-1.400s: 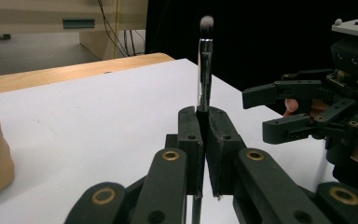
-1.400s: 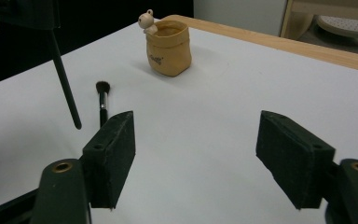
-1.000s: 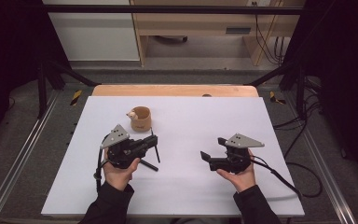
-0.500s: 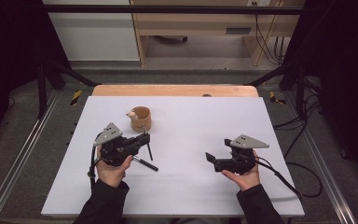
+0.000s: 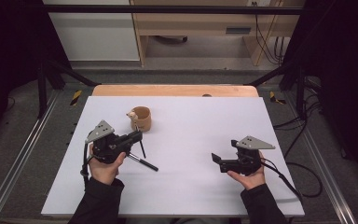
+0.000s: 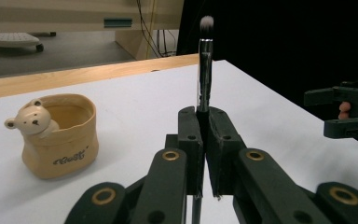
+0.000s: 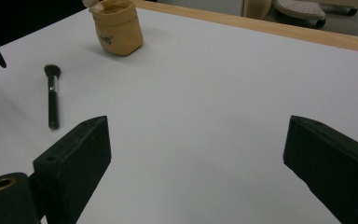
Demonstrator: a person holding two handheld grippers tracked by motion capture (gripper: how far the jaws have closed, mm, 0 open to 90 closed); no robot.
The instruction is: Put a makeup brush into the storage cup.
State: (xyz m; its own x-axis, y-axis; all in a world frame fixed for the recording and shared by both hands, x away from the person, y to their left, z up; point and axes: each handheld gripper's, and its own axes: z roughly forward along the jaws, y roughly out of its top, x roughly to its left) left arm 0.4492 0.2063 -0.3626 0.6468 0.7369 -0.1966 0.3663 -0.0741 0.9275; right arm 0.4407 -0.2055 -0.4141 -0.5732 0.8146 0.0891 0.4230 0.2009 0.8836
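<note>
Bear cup [image 6: 58,135] (interior looks bare) sits beside left hand-held gripper [image 6: 204,154].

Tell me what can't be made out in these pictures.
- Inside of the bear cup: its bottom is hidden by its own rim in the left gripper view.
- Lower handle of the thin makeup brush clamped in the left claw: hidden behind the jaws there.
- Second brush on the table: its markings are too small in the right gripper view.
- Cup's bear head: cut off by that view's top edge.
</note>
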